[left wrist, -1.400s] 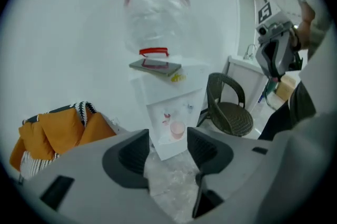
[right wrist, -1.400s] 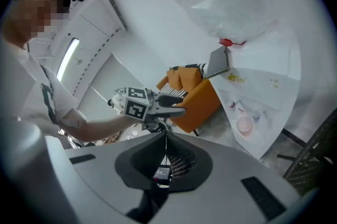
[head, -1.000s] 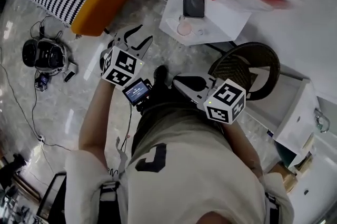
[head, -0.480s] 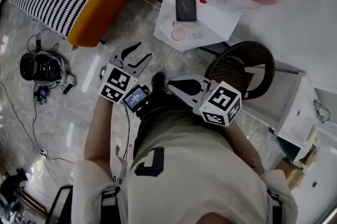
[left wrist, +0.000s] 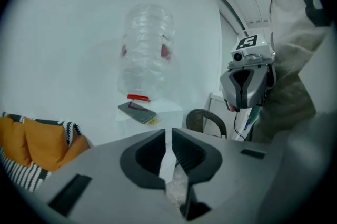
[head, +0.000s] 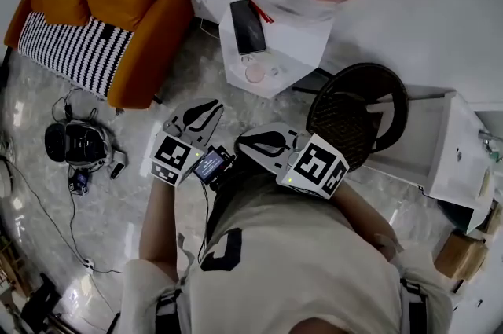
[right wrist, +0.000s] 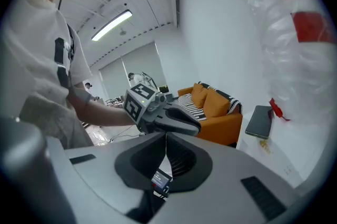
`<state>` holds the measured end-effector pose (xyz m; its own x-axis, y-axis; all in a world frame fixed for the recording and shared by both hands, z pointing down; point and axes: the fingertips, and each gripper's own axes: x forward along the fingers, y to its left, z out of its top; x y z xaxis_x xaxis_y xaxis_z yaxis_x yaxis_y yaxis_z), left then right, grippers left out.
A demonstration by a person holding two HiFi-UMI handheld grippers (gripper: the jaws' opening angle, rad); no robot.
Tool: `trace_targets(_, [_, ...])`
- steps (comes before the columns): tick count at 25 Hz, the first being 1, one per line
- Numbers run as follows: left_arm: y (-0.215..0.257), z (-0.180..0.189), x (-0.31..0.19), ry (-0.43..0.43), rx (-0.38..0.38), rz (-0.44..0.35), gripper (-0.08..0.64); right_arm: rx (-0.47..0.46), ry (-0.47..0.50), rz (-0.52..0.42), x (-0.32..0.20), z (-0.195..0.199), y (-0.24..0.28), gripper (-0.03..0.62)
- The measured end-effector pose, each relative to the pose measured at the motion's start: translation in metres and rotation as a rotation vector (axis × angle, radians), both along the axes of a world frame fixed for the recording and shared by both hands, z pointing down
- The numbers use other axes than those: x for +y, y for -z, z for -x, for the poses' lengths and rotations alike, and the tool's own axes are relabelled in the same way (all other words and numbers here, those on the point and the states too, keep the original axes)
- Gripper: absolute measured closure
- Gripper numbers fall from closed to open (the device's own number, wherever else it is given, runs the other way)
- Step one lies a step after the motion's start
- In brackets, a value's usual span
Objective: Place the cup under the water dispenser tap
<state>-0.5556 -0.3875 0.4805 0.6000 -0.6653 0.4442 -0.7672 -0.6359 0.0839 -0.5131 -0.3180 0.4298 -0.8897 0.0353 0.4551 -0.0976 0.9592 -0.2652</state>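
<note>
Left claw (left wrist: 169, 136) just went from wide to closing on nothing, right claw (right wrist: 164, 136) is pinched together empty, and the small pinkish round cup (head: 255, 73) sits untouched near the white desk's (head: 292, 49) front edge beside a flat black phone (head: 247, 26), so no grab yet.

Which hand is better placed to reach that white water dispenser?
Probably left: the left gripper, jaws closing empty, points at the dispenser; the right gripper, shut, points sideways toward the sofa.
</note>
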Motion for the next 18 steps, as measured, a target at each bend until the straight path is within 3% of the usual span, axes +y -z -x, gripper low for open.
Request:
trace_targets(4, [0.015,-0.005,0.004,0.045,-0.039,-0.028,0.502,0.004,-0.013,-0.005,0.001,-0.022,0.001,0.565])
trace_targets(10, [0.038,-0.027,0.007,0.076,-0.096,-0.087,0.503,-0.017,-0.052,-0.041,-0.004,-0.052,0.011,0.566])
trace_targets(14, [0.051,-0.046,0.013,0.08,-0.084,-0.102,0.503,-0.045,-0.064,-0.071,-0.003,-0.067,0.019,0.566])
trace_targets(18, [0.058,-0.07,0.027,0.094,-0.011,-0.063,0.503,-0.022,-0.071,-0.135,0.002,-0.085,0.033,0.566])
